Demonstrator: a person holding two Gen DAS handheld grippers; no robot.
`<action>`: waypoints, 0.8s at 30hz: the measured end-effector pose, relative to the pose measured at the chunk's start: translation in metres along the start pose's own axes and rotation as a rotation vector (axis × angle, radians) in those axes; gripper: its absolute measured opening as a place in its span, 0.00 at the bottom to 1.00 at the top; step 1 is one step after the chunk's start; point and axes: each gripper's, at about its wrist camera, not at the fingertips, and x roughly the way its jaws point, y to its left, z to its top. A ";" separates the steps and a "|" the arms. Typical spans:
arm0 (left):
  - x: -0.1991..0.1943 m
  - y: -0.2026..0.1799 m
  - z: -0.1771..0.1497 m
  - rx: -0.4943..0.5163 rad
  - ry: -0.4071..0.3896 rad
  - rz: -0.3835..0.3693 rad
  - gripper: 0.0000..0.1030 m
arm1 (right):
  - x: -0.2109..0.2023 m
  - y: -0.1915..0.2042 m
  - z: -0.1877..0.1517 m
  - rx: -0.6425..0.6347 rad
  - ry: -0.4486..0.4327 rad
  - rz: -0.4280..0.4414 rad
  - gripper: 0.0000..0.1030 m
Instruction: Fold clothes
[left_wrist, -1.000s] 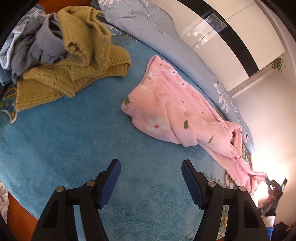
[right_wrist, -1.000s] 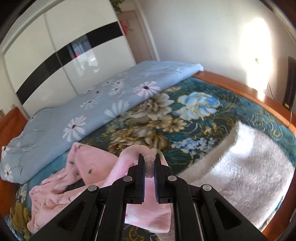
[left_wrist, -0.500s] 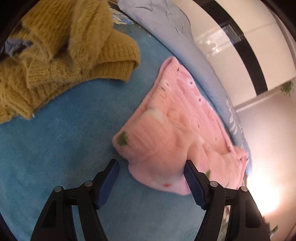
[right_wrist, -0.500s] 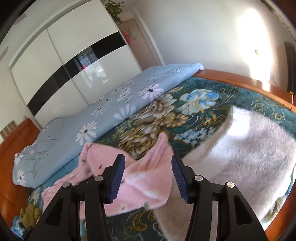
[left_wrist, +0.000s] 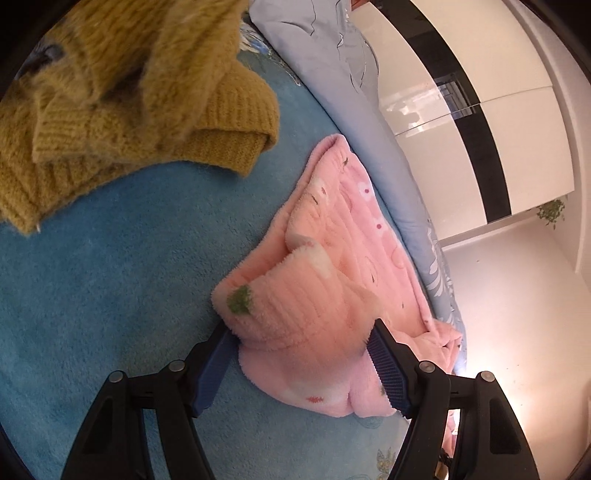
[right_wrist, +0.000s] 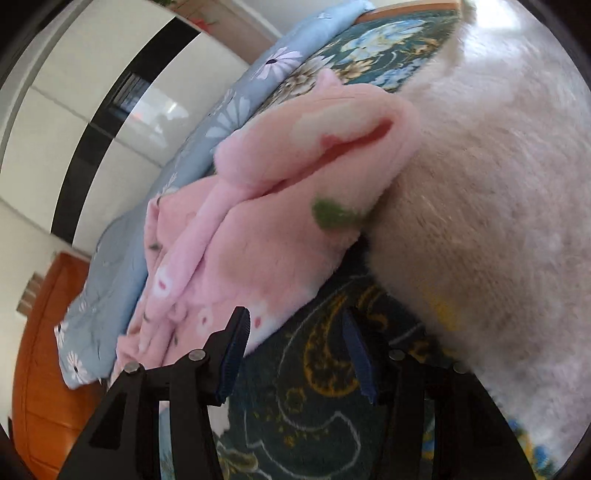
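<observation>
1. Pink fleece garment (left_wrist: 325, 295) lies crumpled on the bed, lower centre-right of the left wrist view, on the blue blanket (left_wrist: 110, 295). In the right wrist view the same garment (right_wrist: 258, 236) fills the centre, one end draped against a cream fuzzy throw (right_wrist: 498, 184).
2. Left gripper (left_wrist: 301, 363): fingers spread wide, straddling the near folded corner, pads beside the fleece but not pinching it.
3. Right gripper (right_wrist: 295, 354): fingers apart, grasping nothing; the hem sits just above the left pad, patterned bedspread (right_wrist: 317, 406) between the pads.
4. Risk, my judgement: closing the left fingers here may catch several stacked layers, so the lift drags a bundle, not an edge.
5. Risk: the deep pile may slip from a shallow pinch.
6. Risk: the right fingers could nip the bedspread or throw along with the hem.
7. Mustard sweater (left_wrist: 129, 110), upper left of the left view, lies near; a wide sweep could snag it.
8. Blue floral duvet (left_wrist: 351, 110) borders the far side, limiting room to spread out.
</observation>
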 end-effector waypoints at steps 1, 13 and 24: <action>0.001 0.000 0.001 0.000 -0.003 -0.002 0.73 | 0.002 0.000 0.003 0.019 -0.032 0.007 0.52; -0.013 -0.004 0.015 -0.034 -0.078 -0.049 0.13 | -0.021 0.040 0.018 -0.065 -0.121 0.131 0.06; -0.149 -0.038 0.024 0.141 -0.307 -0.049 0.11 | -0.145 0.062 0.010 -0.327 -0.226 0.211 0.05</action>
